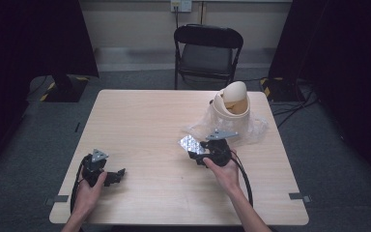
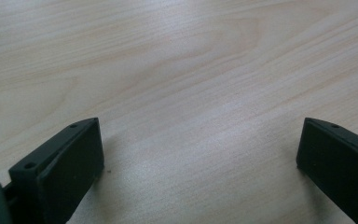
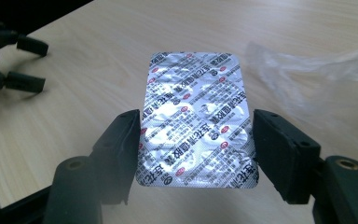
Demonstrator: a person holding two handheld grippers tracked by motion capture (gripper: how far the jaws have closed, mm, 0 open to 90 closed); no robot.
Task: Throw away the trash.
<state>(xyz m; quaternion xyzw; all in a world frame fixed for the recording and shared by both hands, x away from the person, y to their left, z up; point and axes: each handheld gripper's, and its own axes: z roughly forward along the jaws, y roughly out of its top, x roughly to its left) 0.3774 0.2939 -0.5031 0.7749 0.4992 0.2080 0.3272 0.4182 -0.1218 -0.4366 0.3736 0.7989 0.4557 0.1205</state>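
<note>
Light wood table [image 1: 145, 121] in a dim room with a black folding chair [image 1: 207, 50] at the far side, and a beige bin with clear plastic [image 1: 232, 113] sitting near the far right corner. My right claw [image 3: 196, 140] is pinched in on the long edges of a silver foil pill blister pack [image 3: 196, 119], holding it up just off the table near that plastic. My left claw [image 2: 200, 144] is parked low at the near left with its jaws spread wide and nothing in them.

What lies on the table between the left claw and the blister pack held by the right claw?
Nothing: in the high view, only bare wooden table separates the left claw from the blister pack, which the right claw grips.
</note>
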